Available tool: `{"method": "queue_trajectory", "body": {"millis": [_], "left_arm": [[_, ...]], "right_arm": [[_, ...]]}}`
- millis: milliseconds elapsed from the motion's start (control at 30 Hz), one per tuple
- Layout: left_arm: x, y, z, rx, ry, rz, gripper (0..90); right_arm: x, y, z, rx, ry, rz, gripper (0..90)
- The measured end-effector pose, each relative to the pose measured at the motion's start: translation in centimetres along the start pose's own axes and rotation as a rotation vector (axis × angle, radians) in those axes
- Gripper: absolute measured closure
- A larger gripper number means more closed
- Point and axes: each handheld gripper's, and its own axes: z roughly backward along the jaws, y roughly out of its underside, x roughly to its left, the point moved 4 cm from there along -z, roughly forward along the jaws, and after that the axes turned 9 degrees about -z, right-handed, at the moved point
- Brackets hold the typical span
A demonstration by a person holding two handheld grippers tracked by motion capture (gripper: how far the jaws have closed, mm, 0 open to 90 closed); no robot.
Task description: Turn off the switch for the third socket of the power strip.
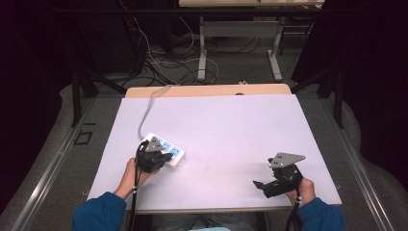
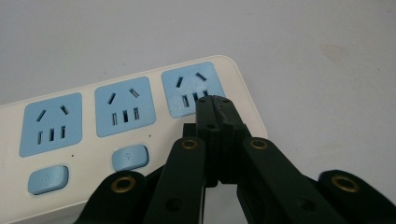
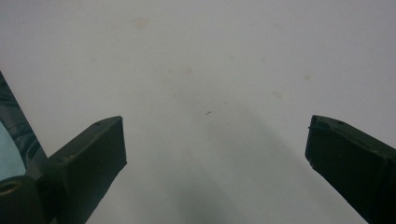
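**High view: closed left gripper working at the end of a power strip**

The high view is showing the person's left gripper [image 1: 155,159] resting over the near end of a white power strip [image 1: 169,149], which is lying on the left part of the pale table [image 1: 231,130], its grey cable [image 1: 146,108] running off toward the far edge. The right gripper [image 1: 269,185] is sitting well apart, near the right front of the table, its jaws spread wide with nothing between them.

In the left gripper view the jaws are pressed fully together, grasping nothing, and their joined tip [image 2: 215,105] is hovering at or just touching the end socket [image 2: 194,88] of three blue sockets. Two blue switch buttons [image 2: 130,157] are showing below the other sockets; the jaws are hiding whatever lies below the end one, so I cannot tell whether a third button is there.

The step looks like a press on the strip with the closed tip. To do it well, the person should be keeping the jaws clenched so the tip acts as one blunt finger, pushing straight down rather than at a slant, since the strip is light and could be sliding on the smooth table. The free right gripper could be steadying the strip's far end if it starts shifting.
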Motion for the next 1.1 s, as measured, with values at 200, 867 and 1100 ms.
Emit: {"method": "queue_trajectory", "body": {"millis": [200, 867, 1100], "left_arm": [[0.00, -0.02, -0.04, -0.006, -0.005, -0.002, 90.0], [-0.22, -0.07, -0.07, -0.004, -0.010, -0.010, 90.0], [-0.24, -0.08, 0.01, 0.007, -0.014, -0.024, 90.0]], "right_arm": [[-0.02, 0.00, 0.00, 0.000, 0.001, -0.001, 4.6], [-0.02, 0.00, 0.02, -0.002, 0.000, -0.002, 4.6], [-0.04, 0.00, 0.03, -0.003, 0.001, -0.003, 4.6]]}}
